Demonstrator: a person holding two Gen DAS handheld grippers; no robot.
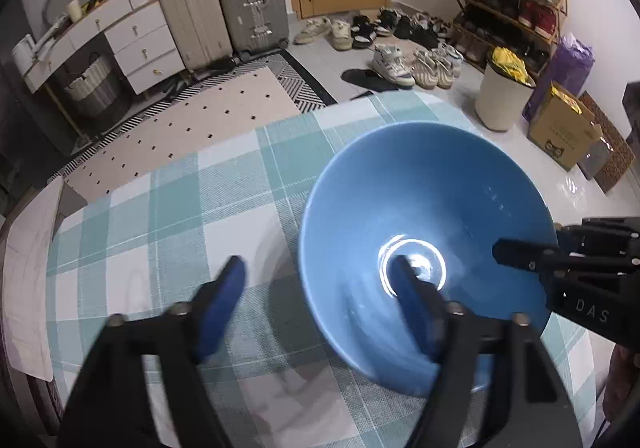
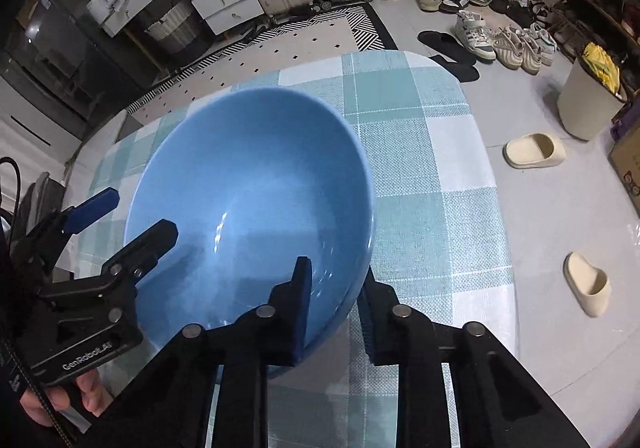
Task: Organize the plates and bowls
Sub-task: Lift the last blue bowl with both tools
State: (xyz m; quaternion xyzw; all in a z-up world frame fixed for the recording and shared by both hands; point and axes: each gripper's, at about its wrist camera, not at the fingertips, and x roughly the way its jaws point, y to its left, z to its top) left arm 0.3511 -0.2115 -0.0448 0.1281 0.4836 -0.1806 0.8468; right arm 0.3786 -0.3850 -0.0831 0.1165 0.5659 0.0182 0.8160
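My right fingers [image 2: 336,312] pinch the near rim of the blue bowl [image 2: 256,188] on the checked counter [image 2: 432,168], my left fingers [image 1: 320,300] straddling the opposite rim, seemingly not yet pressing, so I'd close evenly before lifting.

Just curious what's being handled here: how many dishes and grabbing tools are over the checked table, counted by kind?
Blue bowl: 1
Plates: 0 in view
Grabbing tools: 2, the left gripper straddling the bowl's wall, the right gripper clamped on its rim
Total: 3 things, all over the checked tablecloth
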